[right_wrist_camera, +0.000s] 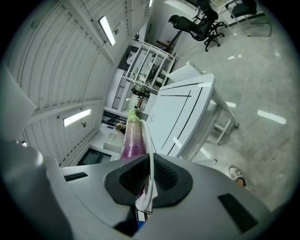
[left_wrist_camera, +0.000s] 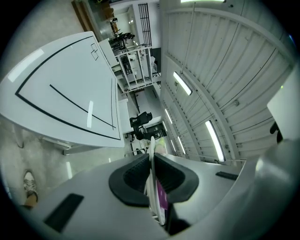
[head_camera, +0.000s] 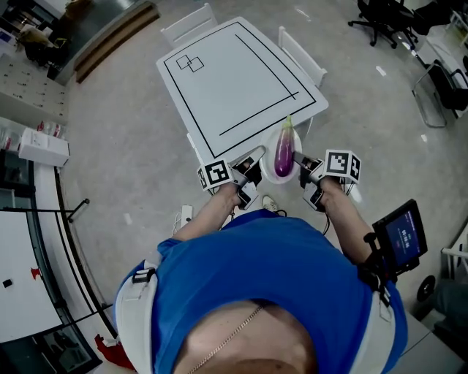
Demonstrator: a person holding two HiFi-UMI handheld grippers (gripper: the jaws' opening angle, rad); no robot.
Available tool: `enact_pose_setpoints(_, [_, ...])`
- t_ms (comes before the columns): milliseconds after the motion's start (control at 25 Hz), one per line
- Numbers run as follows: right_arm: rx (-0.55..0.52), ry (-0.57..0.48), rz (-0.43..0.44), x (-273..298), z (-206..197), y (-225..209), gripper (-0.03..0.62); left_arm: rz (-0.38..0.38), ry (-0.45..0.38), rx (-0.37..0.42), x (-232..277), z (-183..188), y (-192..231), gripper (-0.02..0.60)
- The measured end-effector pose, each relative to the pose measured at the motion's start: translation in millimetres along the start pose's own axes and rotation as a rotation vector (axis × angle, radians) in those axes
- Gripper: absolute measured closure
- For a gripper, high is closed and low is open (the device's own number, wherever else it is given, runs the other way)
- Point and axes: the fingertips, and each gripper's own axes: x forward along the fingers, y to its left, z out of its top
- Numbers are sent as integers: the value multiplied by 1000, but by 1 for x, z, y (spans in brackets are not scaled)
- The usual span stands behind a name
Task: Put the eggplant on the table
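A purple eggplant [head_camera: 284,149] with a green stem lies on a white plate [head_camera: 270,171] held in the air just off the near edge of the white table [head_camera: 234,80]. My left gripper [head_camera: 252,166] is shut on the plate's left rim [left_wrist_camera: 152,159], and my right gripper [head_camera: 303,168] is shut on its right rim [right_wrist_camera: 149,154]. In the right gripper view the eggplant [right_wrist_camera: 132,136] rises above the jaws beside the thin plate edge. A sliver of purple eggplant [left_wrist_camera: 161,199] shows behind the plate in the left gripper view.
The table top carries black outline markings, with small squares [head_camera: 190,63] at its far left corner. White chairs [head_camera: 302,57] stand at its sides. Office chairs [head_camera: 384,18] are at the upper right. A screen [head_camera: 401,237] is strapped at the person's right side.
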Motion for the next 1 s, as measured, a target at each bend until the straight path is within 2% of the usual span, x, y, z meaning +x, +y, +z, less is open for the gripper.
enact_pose_setpoints(360, [-34, 63, -2, 27, 26, 31, 579, 22, -36, 1, -4, 42, -7, 546])
enact_pose_setpoints(840, [-73, 168, 22, 86, 45, 49, 579, 67, -123, -9, -19, 93, 11, 546])
enact_pose_setpoints(1000, [-82, 220, 36, 119, 63, 44, 579, 94, -168, -16, -15, 119, 30, 546])
